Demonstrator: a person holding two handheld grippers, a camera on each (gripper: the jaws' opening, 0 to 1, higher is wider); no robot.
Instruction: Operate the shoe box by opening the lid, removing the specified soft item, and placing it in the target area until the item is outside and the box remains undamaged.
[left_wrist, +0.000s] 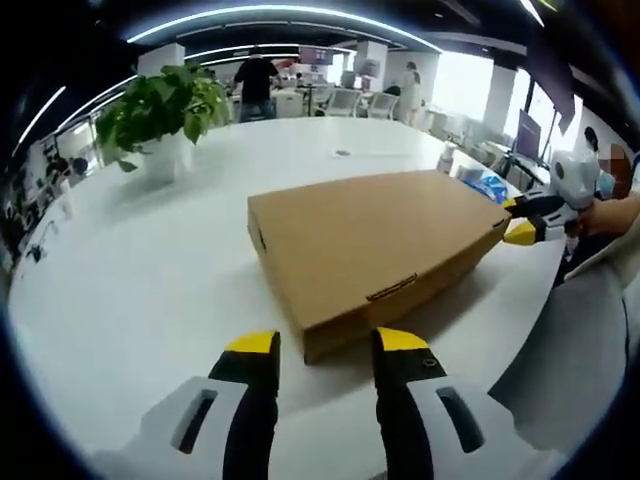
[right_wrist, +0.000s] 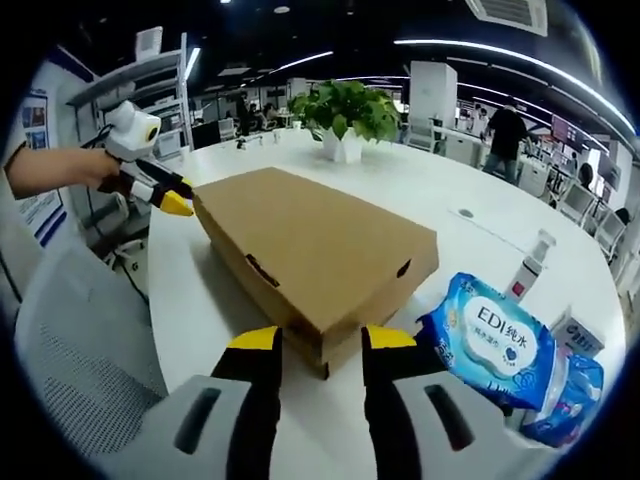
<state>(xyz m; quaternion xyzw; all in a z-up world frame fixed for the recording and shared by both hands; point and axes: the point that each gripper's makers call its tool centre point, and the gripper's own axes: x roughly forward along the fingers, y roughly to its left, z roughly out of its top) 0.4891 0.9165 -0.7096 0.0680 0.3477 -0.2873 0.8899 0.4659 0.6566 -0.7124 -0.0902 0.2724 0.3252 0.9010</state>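
The shoe box (left_wrist: 375, 245) lies flat on the white worktop (left_wrist: 150, 270), lid closed, brown cardboard, with a small tab slot on its near edge in the left gripper view.

Left tool (left_wrist: 327, 345): we see its two yellow-tipped jaws parted, nothing between them. They point at one corner of the box; the corner sits just beyond the gap between the tips, close but not touching as far as we can judge. In the right gripper view the same tool (right_wrist: 178, 203) comes in from the left, held by a hand (right_wrist: 95, 170) with a bare forearm stretched toward the box; its yellow tip sits at the far left corner of the box, touching or nearly so, we cannot tell which.

Right tool (right_wrist: 315, 342): jaws parted, holding nothing. The near corner of the box lies just ahead of the gap between the tips. In the left gripper view this tool (left_wrist: 522, 222) comes in from the right, held in a hand (left_wrist: 605, 215), its jaws apart at the far right corner of the box, one above the lid edge and one below it.

Beside the box, near the right tool, lie a blue and white wipes pack (right_wrist: 490, 345) and a small bottle (right_wrist: 530, 265). A potted plant (left_wrist: 160, 115) stands farther back on the worktop, well apart from the box. A grey chair back (right_wrist: 85, 330) sits at the worktop edge.
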